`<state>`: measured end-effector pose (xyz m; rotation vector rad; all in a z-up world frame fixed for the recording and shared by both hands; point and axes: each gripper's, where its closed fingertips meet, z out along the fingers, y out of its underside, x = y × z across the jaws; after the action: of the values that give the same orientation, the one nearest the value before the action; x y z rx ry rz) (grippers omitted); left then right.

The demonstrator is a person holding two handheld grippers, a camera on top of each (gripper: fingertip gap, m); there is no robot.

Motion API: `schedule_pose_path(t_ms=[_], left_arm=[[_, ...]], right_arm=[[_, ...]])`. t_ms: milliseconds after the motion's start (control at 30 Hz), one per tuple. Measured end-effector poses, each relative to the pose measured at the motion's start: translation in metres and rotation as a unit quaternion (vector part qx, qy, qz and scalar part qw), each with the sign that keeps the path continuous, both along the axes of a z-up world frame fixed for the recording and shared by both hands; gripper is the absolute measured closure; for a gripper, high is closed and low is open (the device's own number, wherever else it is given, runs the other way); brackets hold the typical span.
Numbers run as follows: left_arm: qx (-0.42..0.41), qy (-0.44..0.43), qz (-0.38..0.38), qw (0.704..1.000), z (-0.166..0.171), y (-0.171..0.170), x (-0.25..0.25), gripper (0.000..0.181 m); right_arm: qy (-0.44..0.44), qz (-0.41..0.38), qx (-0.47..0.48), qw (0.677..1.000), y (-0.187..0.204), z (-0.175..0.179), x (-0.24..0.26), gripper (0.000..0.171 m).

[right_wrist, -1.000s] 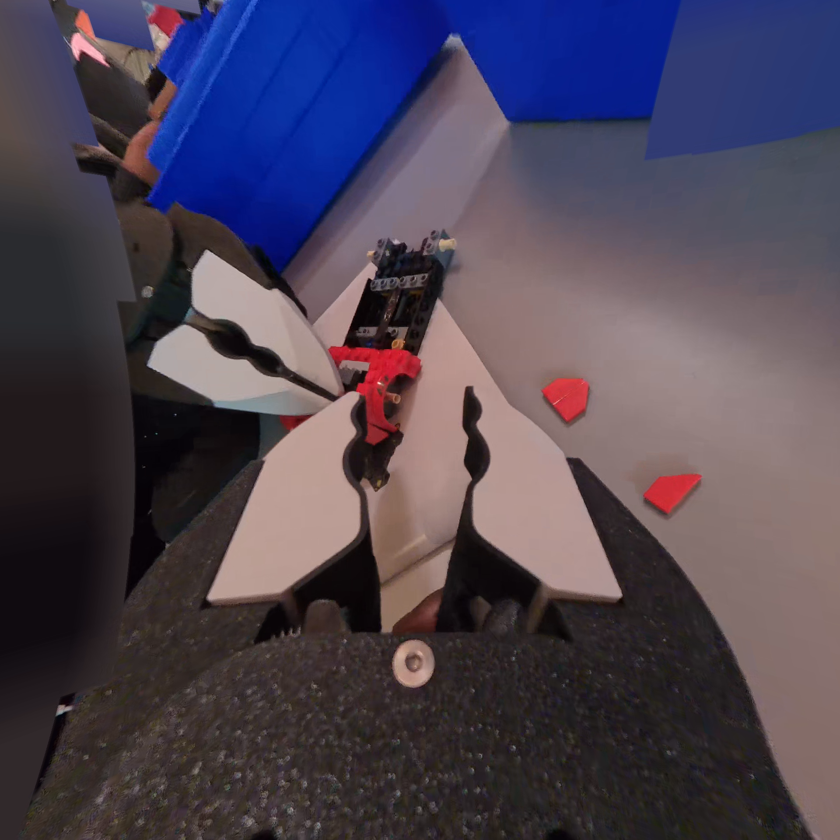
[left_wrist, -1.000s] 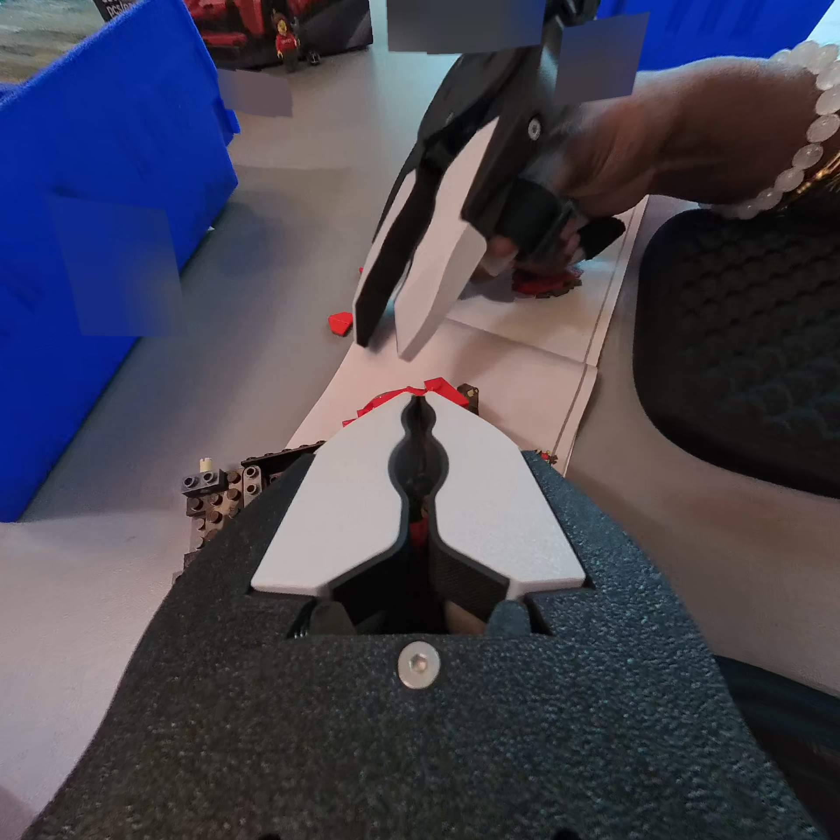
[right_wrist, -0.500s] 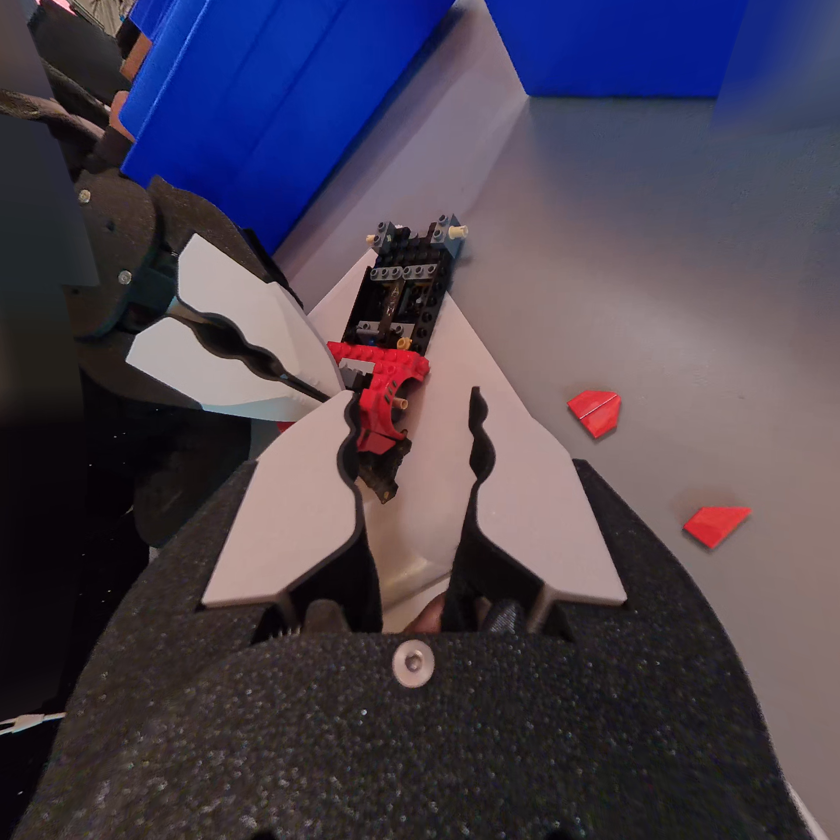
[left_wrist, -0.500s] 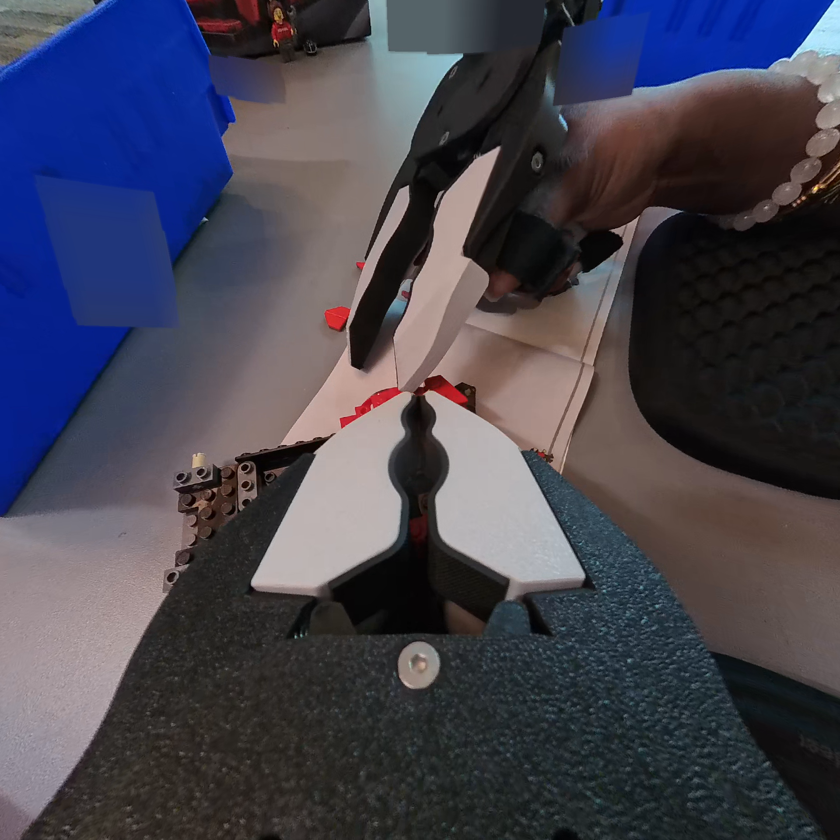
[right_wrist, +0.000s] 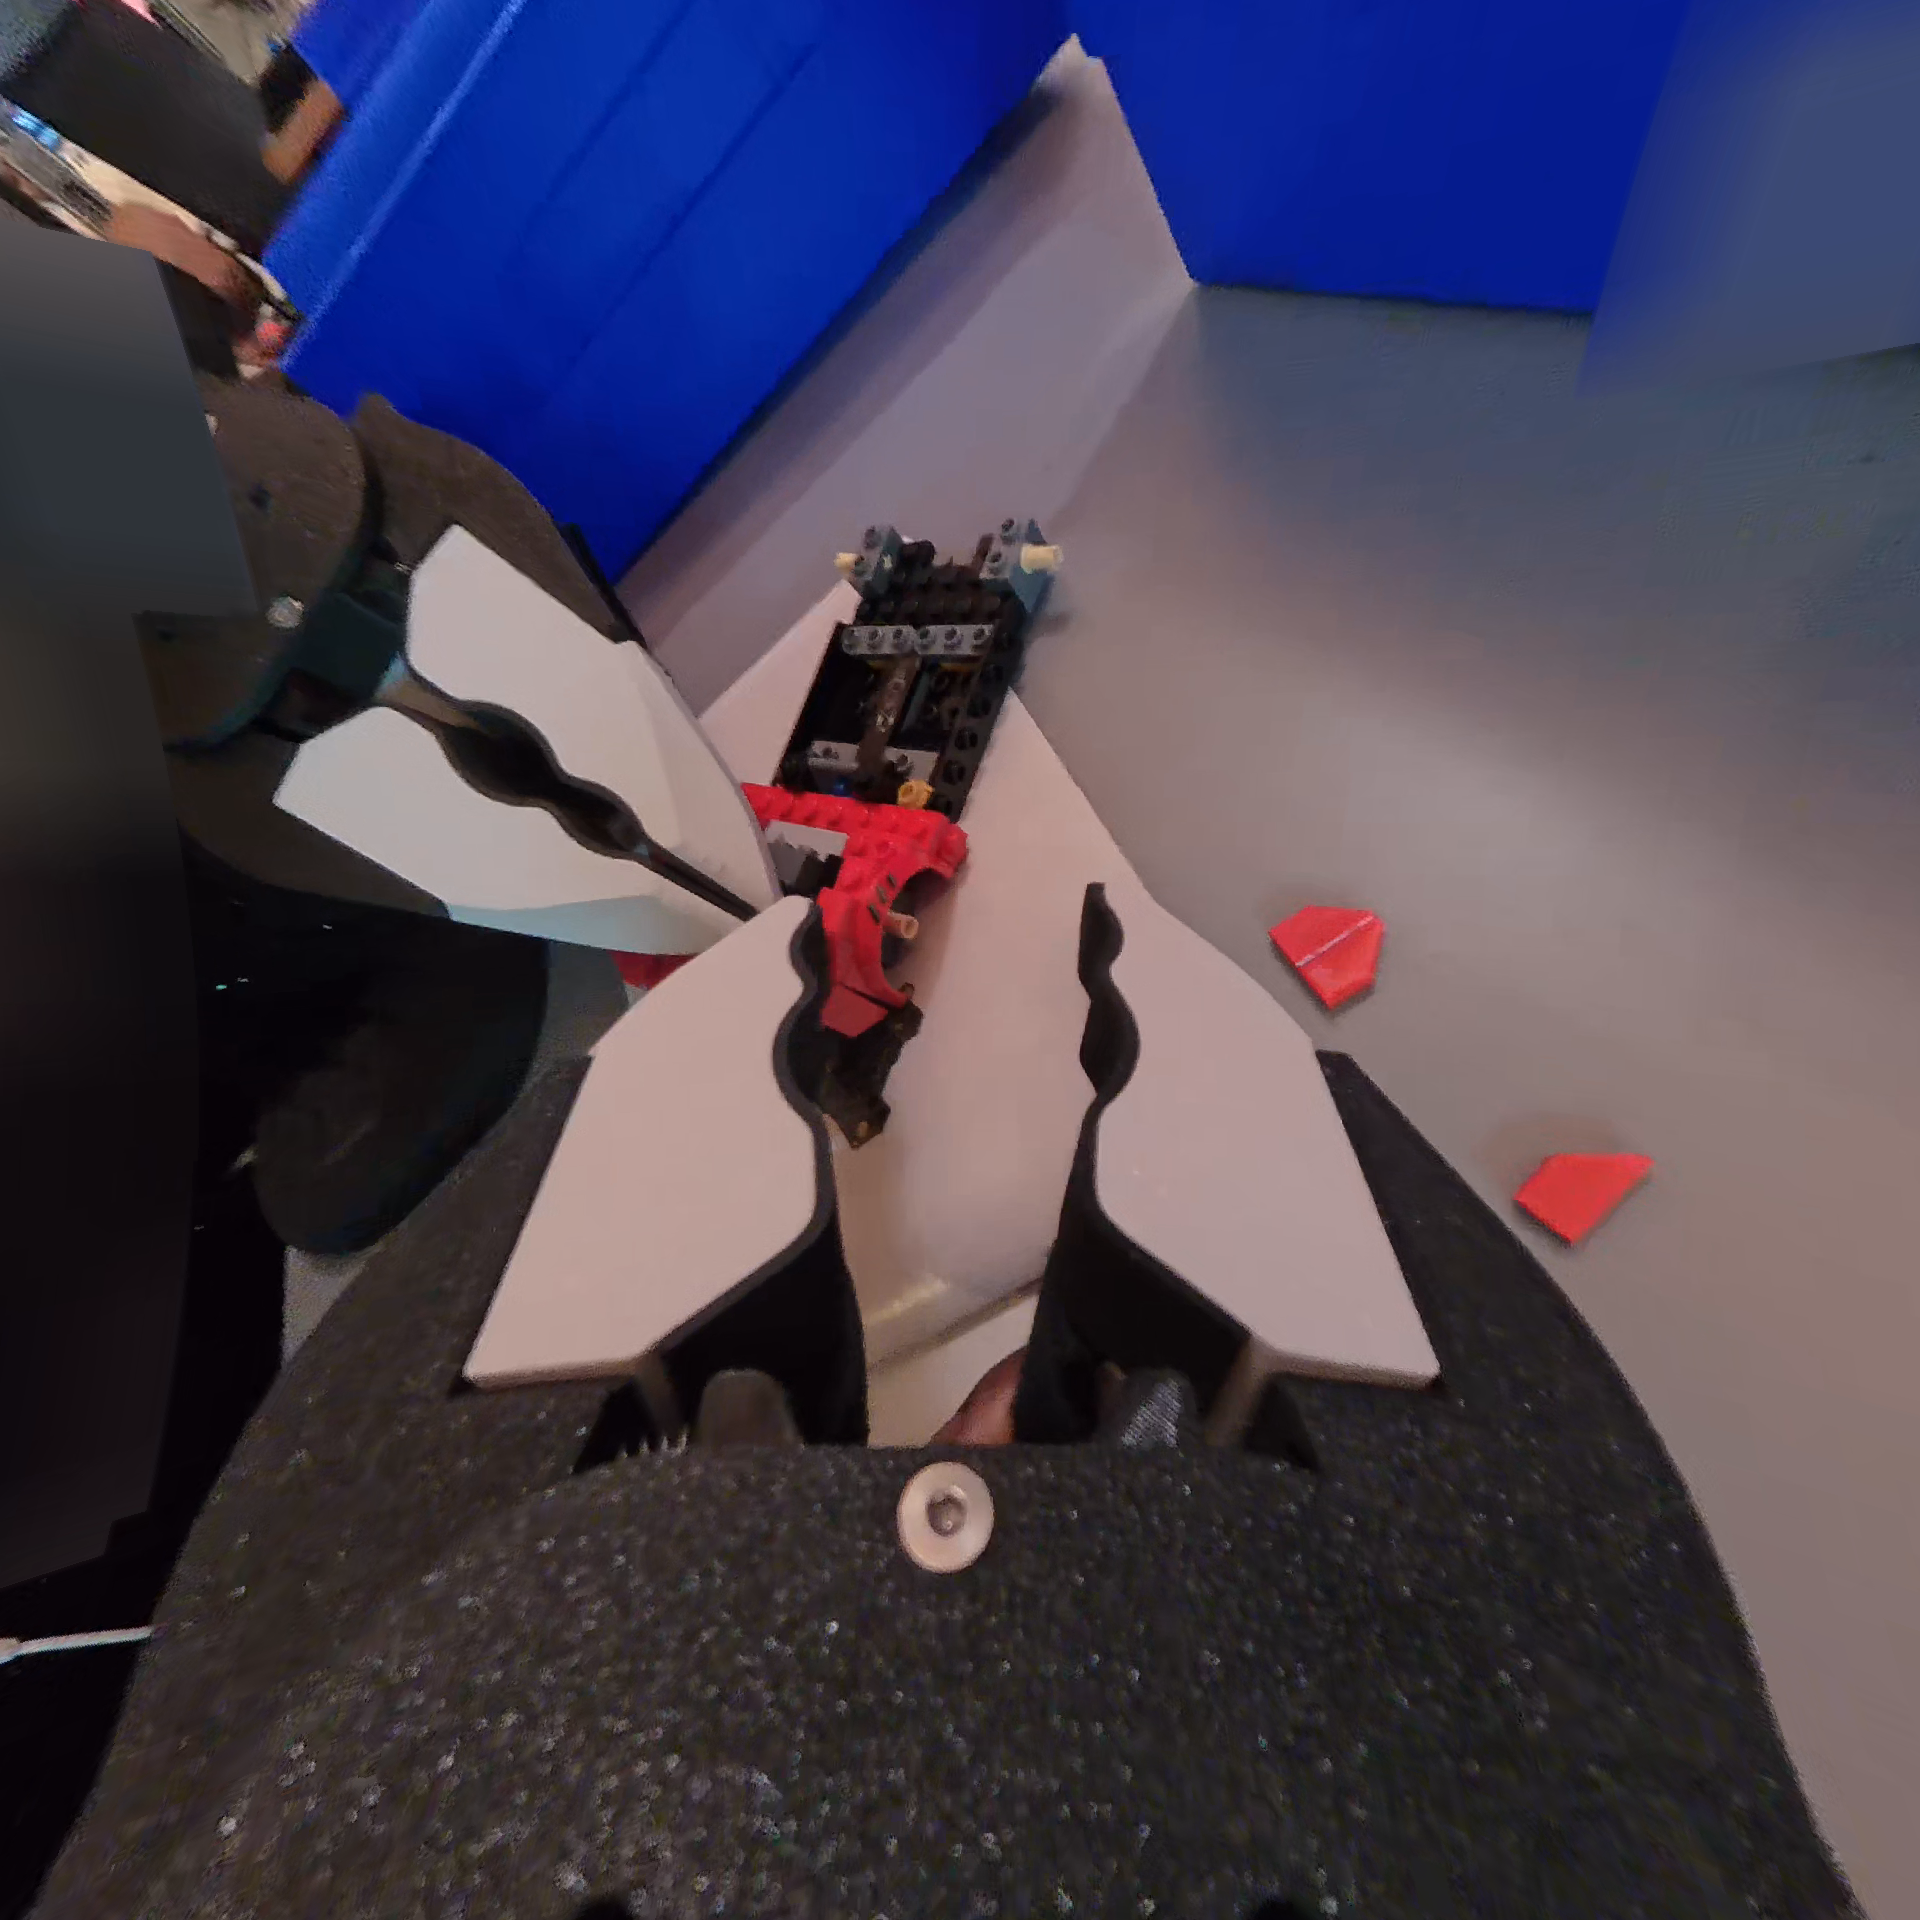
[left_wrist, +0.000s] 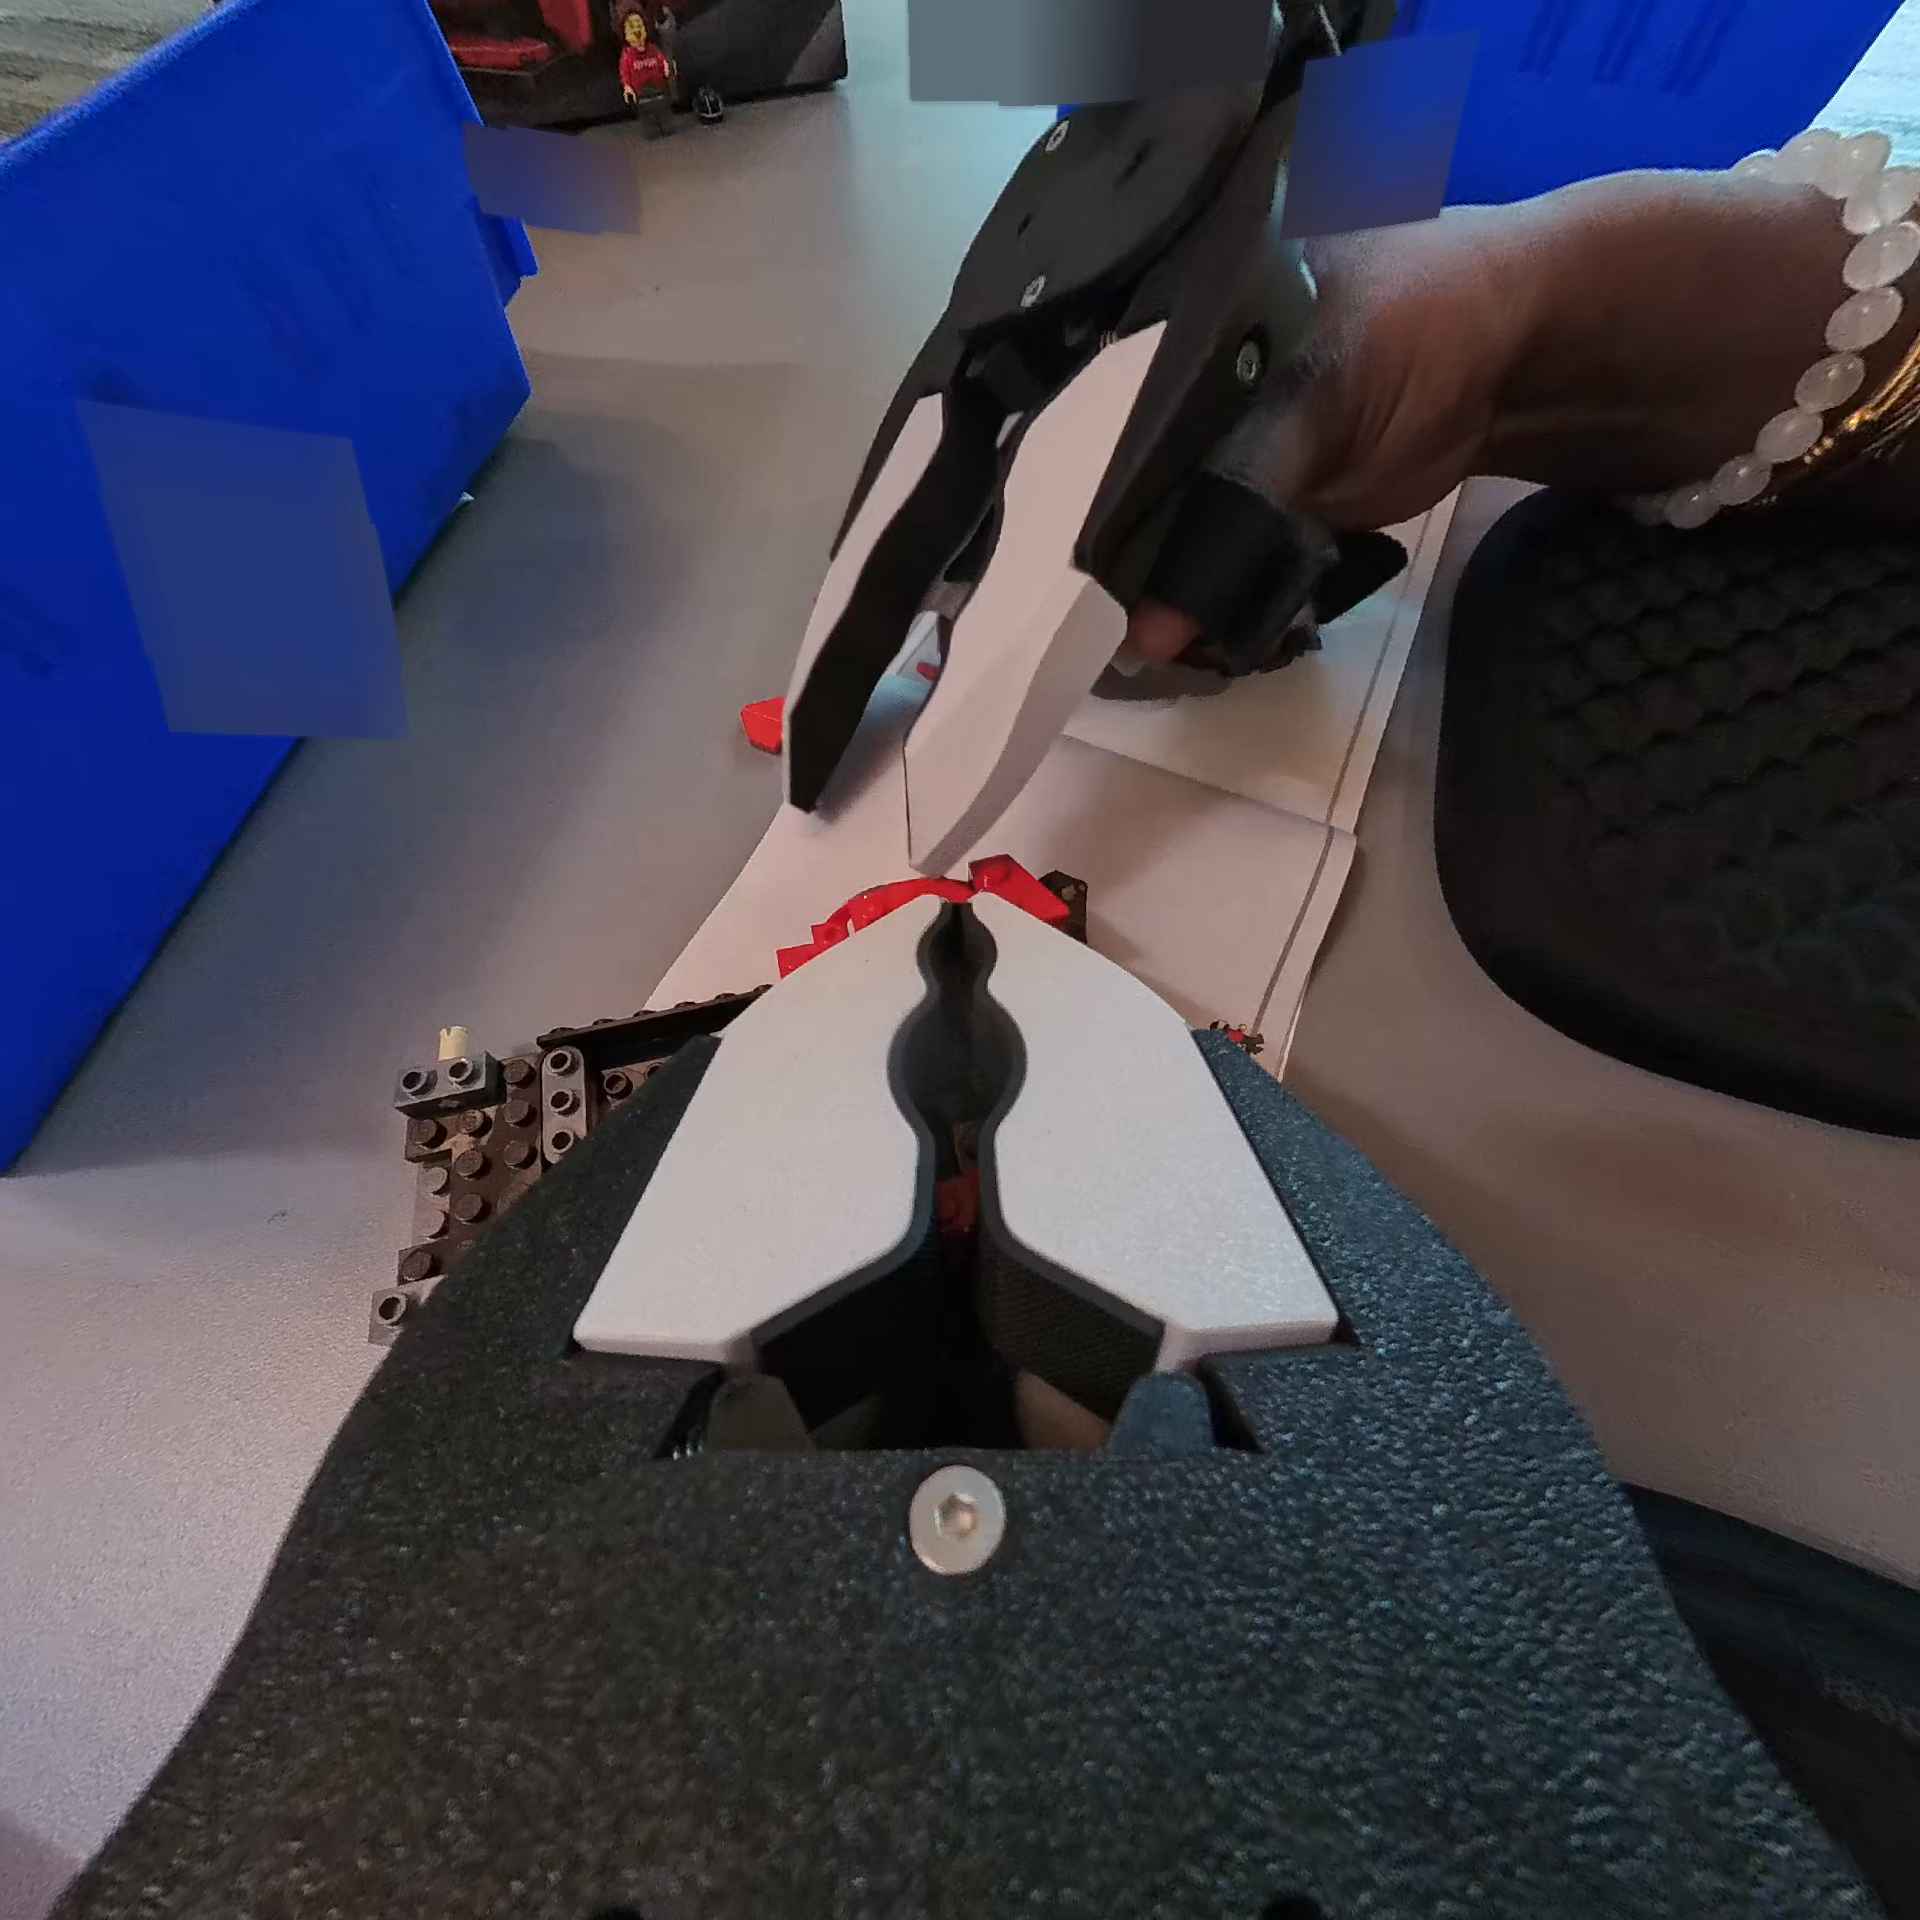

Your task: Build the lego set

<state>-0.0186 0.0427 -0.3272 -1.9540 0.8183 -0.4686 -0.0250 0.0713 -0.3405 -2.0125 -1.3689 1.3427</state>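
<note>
The lego model (right_wrist: 914,686), a black chassis with a red front part (right_wrist: 883,862), lies on a white instruction sheet (right_wrist: 997,831). My left gripper (left_wrist: 951,914) is shut and lies over the model, its tips at the red part (left_wrist: 914,896); I cannot tell whether it pinches anything. It also shows in the right wrist view (right_wrist: 748,912). My right gripper (right_wrist: 945,904) is open and empty, with the red front part between its fingers, close to the left one. It shows in the left wrist view (left_wrist: 862,831), held by a hand (left_wrist: 1558,343).
Two loose red wedge pieces (right_wrist: 1330,951) (right_wrist: 1579,1195) lie on the grey table to the right of the model. Blue bins (left_wrist: 208,520) (right_wrist: 623,260) stand along the left and far side. A black mat (left_wrist: 1683,810) lies to the right. A lego box (left_wrist: 644,62) stands at the back.
My right gripper has come down and nearer to the model's red front, staying open. My left gripper has stayed shut over the model.
</note>
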Motion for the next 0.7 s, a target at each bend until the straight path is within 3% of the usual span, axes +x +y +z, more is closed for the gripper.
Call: schedule_pose_path(t_ms=[233, 700], left_arm=[[-0.001, 0.001, 0.001, 1.0, -0.0001, 0.0001, 0.0, 0.181], [-0.004, 0.0, 0.001, 1.0, -0.0004, 0.0005, 0.0001, 0.181]], right_arm=[[0.001, 0.011, -0.02, 1.0, -0.0049, -0.0006, -0.0006, 0.119], [-0.006, 0.022, -0.017, 1.0, -0.0095, -0.0024, -0.0004, 0.124]])
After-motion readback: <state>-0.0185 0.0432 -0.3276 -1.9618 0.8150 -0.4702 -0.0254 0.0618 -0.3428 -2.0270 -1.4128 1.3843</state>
